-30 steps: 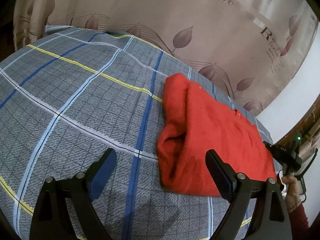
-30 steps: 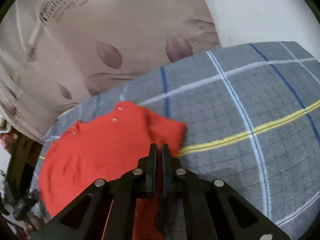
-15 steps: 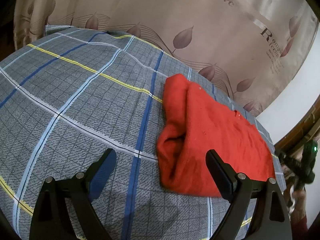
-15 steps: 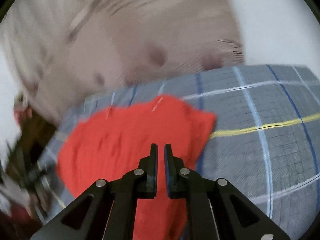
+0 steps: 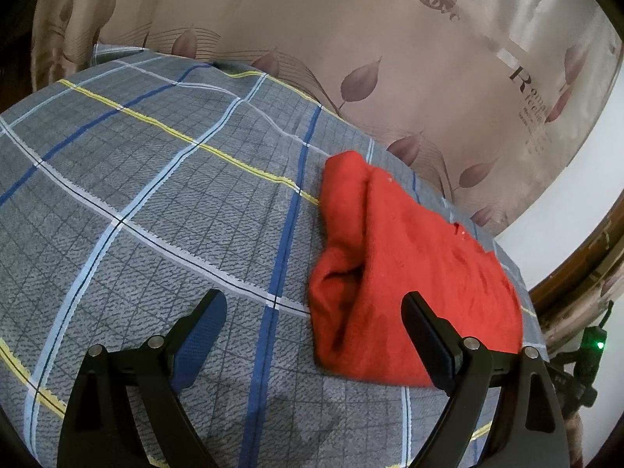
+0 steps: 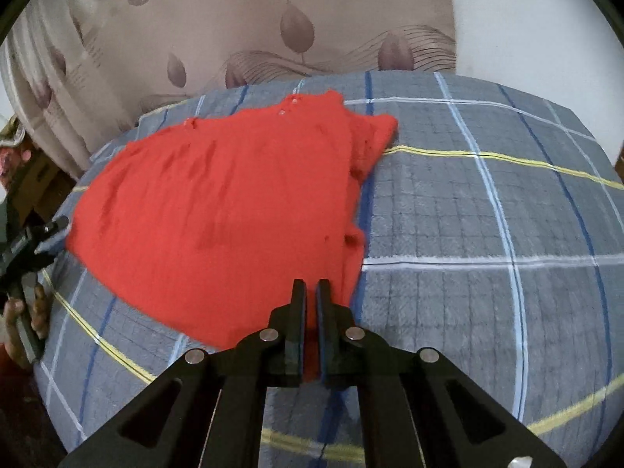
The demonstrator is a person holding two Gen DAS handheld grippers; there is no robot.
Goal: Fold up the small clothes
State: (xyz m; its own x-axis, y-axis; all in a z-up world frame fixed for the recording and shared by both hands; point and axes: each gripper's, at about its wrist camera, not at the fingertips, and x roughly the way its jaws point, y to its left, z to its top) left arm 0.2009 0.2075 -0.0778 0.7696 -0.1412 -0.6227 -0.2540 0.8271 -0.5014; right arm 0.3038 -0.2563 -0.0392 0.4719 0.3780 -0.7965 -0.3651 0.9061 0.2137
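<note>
A small red garment [image 5: 405, 273] lies folded on the grey plaid bedsheet [image 5: 156, 202], with one edge rolled up on its left side. My left gripper [image 5: 314, 318] is open and empty, hovering just in front of the garment's near edge. In the right wrist view the red garment [image 6: 226, 210] spreads flat on the sheet. My right gripper [image 6: 311, 292] has its jaws nearly closed, with a narrow gap, above the garment's near edge. It holds nothing that I can see.
A beige curtain with leaf print [image 5: 351, 39] hangs behind the bed. A white wall [image 6: 538, 19] is at the far right. The bed's edge drops off by wooden furniture [image 5: 577, 265]. The left gripper shows at the bed's left edge [image 6: 23, 241].
My right gripper has swung back and away from the garment, so more of the garment and bed shows. My left gripper has barely moved.
</note>
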